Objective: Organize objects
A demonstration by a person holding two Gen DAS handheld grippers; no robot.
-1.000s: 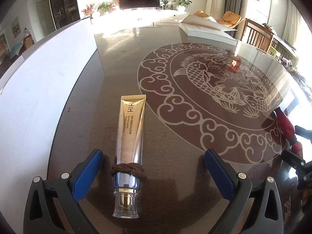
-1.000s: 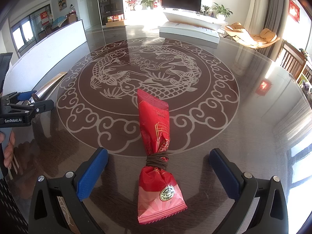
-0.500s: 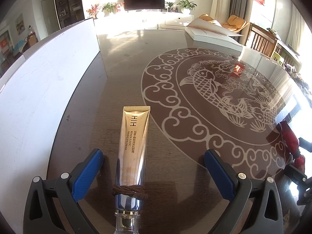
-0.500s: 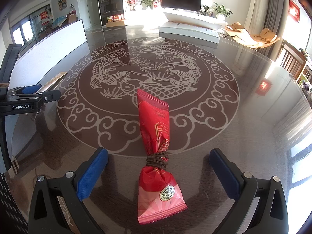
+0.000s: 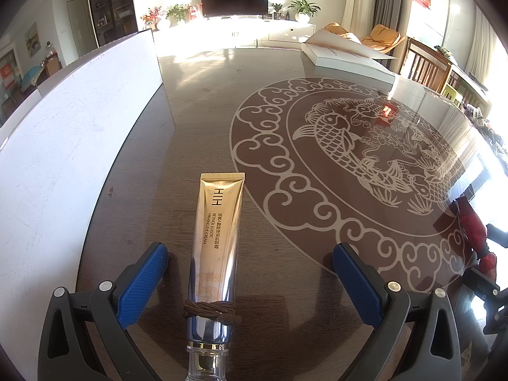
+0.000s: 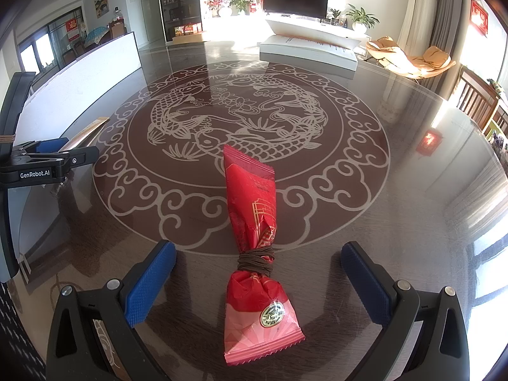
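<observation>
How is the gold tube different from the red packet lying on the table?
The glossy gold cream tube is a smooth, straight, stiff-looking shape with a clear cap; the crinkled red foil packet is soft and pinched into a waist. The tube's band is braided, the packet's wound in thin loops. Both lie flat on the patterned table with a brown hair tie around them.

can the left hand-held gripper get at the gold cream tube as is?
Probably yes. The left hand-held gripper is open with the gold cream tube lying lengthwise between its fingers on the table, nothing between them; the white box stands clear to the left.
</observation>
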